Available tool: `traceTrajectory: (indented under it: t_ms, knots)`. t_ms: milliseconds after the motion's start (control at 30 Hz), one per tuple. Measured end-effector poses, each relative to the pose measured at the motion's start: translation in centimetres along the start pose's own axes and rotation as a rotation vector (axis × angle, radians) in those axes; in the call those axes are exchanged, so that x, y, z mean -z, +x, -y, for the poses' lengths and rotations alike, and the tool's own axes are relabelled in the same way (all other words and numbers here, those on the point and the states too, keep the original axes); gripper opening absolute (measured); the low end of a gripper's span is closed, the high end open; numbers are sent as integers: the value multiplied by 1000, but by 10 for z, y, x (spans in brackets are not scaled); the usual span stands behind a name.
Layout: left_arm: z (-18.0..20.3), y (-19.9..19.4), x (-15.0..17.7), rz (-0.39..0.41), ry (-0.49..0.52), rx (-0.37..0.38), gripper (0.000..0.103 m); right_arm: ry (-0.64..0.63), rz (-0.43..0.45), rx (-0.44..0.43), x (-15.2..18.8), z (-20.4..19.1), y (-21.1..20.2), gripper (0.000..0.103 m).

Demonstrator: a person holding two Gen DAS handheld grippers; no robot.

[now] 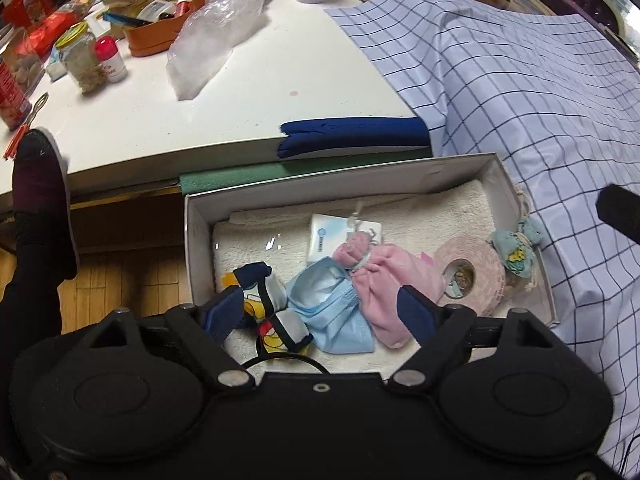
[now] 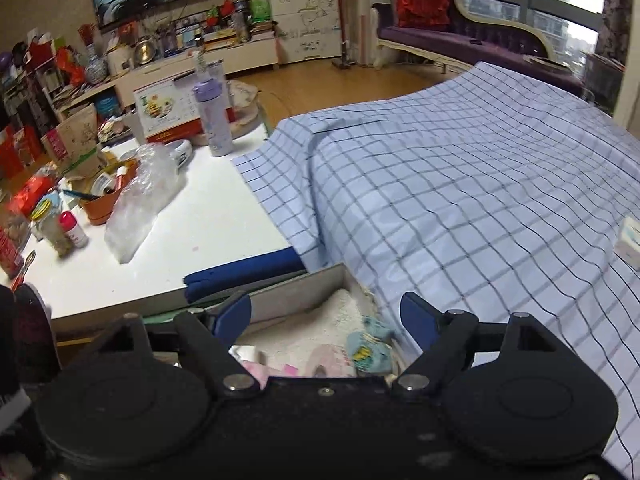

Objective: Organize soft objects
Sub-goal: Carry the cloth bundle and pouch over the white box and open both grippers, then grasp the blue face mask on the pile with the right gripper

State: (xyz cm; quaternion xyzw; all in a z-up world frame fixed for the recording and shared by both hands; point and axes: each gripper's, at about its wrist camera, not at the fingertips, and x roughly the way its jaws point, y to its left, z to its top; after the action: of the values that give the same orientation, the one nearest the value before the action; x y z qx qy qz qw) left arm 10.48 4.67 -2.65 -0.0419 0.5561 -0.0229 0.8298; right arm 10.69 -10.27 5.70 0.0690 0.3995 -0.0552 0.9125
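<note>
A white cardboard box lined with a white towel holds several soft things. In it lie a light blue face mask, a pink cloth, a patterned fabric piece, a tissue pack, a pink tape roll and a small blue sock bundle. My left gripper hangs open over the mask and pink cloth, its pads apart from them. My right gripper is open above the box's right end, with the blue sock bundle below and nothing between its fingers.
A folded navy cloth lies on the white table's edge behind the box. Jars, an orange tray and a plastic bag crowd the table. A blue checked sheet covers the right side, with a small white pack on it. A person's slippered foot is at left.
</note>
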Motion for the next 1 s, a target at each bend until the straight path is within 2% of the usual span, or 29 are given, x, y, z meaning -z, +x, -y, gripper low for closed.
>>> traceTrajectory:
  t_ms: [133,300,533,667,800,900,1000]
  knots:
    - [7,-7,2,25,28,41,80,51,18,27,9,33,-16,81]
    - [20,-19,5,84,80,61,80,134,47,87,27,94,-48,81]
    - [50,-41,21,184,206,91,80,288,153,240,66,204,-121,83]
    - [72,-46,36,179,246,158,80,376,233,394,94,265,-168,86]
    - [102,-53,54,197,343,173,80,463,264,537,117,325,-199,88]
    - [119,-59,68,201,391,204,80,544,267,584,128,368,-211,88]
    - [131,-59,82,177,398,258,82,607,256,599,131,410,-212,88]
